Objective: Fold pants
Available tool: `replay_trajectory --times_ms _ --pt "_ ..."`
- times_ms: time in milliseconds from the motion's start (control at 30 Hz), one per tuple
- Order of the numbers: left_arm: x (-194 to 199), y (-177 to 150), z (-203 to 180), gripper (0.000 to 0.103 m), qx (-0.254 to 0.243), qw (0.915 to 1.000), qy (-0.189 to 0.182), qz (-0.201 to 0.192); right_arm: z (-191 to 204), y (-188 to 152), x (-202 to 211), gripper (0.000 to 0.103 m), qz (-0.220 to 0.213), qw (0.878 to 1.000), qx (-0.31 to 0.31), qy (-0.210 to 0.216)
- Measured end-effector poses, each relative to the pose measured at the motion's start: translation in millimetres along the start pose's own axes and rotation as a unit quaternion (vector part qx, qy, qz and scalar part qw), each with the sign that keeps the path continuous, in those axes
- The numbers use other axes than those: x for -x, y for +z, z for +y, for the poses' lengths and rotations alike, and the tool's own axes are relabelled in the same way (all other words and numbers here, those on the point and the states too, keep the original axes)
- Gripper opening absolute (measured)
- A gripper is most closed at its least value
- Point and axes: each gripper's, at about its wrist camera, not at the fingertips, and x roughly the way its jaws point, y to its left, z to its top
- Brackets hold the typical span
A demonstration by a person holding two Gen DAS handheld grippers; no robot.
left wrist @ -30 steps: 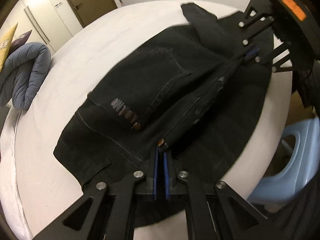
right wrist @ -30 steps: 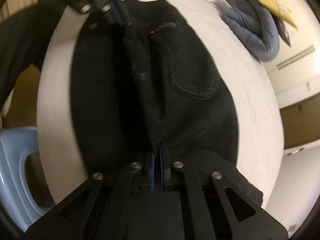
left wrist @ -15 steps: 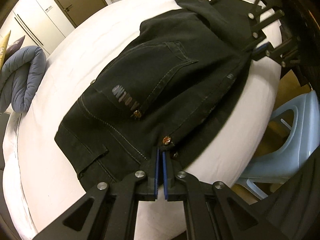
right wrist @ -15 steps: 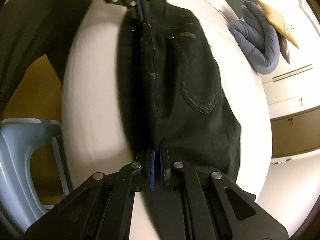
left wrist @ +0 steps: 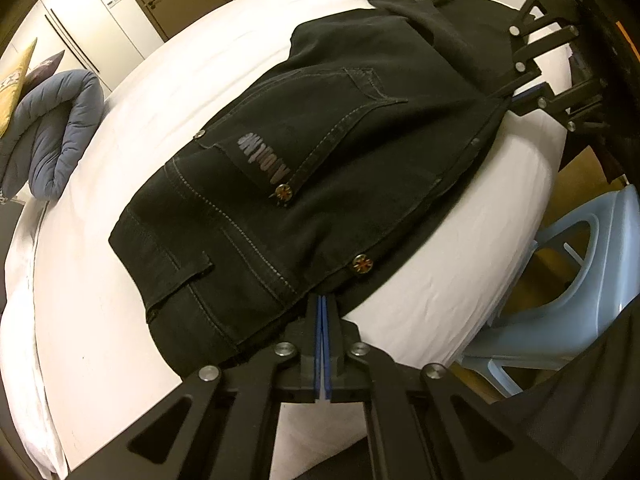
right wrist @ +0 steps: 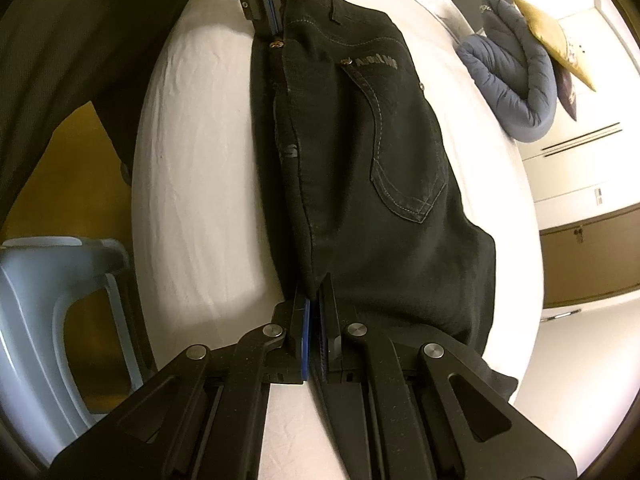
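Black jeans [left wrist: 320,152] lie folded lengthwise on a white bed [left wrist: 132,128], back pocket up. My left gripper [left wrist: 322,304] is shut on the waistband edge, just below a brass button [left wrist: 362,263]. At the far end of the fold my right gripper [left wrist: 516,94] pinches the cloth. In the right wrist view the jeans [right wrist: 360,160] run away from me, my right gripper [right wrist: 316,300] is shut on the folded edge, and the left gripper [right wrist: 270,4] holds the waistband at the top.
A light blue plastic stool [left wrist: 576,280] stands by the bed's edge, also seen as the stool [right wrist: 48,312] at lower left. A rolled blue-grey duvet [left wrist: 52,136] and a yellow cushion [right wrist: 556,36] lie at the head of the bed. Wardrobe doors [left wrist: 92,20] stand behind.
Both grippers carried the folded edge sideways toward the bed's side and lowered it; the jeans now lie flatter and nearer the edge, with more of the stool in view.
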Motion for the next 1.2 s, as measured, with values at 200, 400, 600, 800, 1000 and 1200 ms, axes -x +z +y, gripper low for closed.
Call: replay_trajectory --times_ms 200,400,600,800,1000,1200 --pt "14.9 -2.2 10.0 0.018 0.032 0.9994 0.017 -0.001 -6.4 4.4 -14.8 0.004 0.012 1.000 -0.015 -0.019" --pt "60.7 0.4 24.8 0.071 0.054 0.9977 0.033 -0.024 -17.5 8.2 -22.1 0.004 0.015 0.998 -0.066 -0.010" --pt "66.2 37.7 39.7 0.071 0.146 0.9860 -0.002 -0.080 -19.9 16.5 -34.1 0.004 0.012 0.996 -0.089 -0.014" --pt "5.5 87.7 31.0 0.071 0.232 0.9687 -0.040 -0.078 -40.0 5.6 -35.2 0.006 -0.021 0.979 -0.201 0.020" --pt "-42.3 90.0 10.2 0.070 0.255 0.9662 -0.034 -0.023 -92.7 -53.4 -9.7 0.044 -0.104 0.881 -0.438 0.146" --pt "-7.6 106.6 13.3 0.063 0.265 0.9625 -0.017 -0.056 -174.0 -174.5 -6.5 0.061 -0.162 0.722 -0.654 0.158"
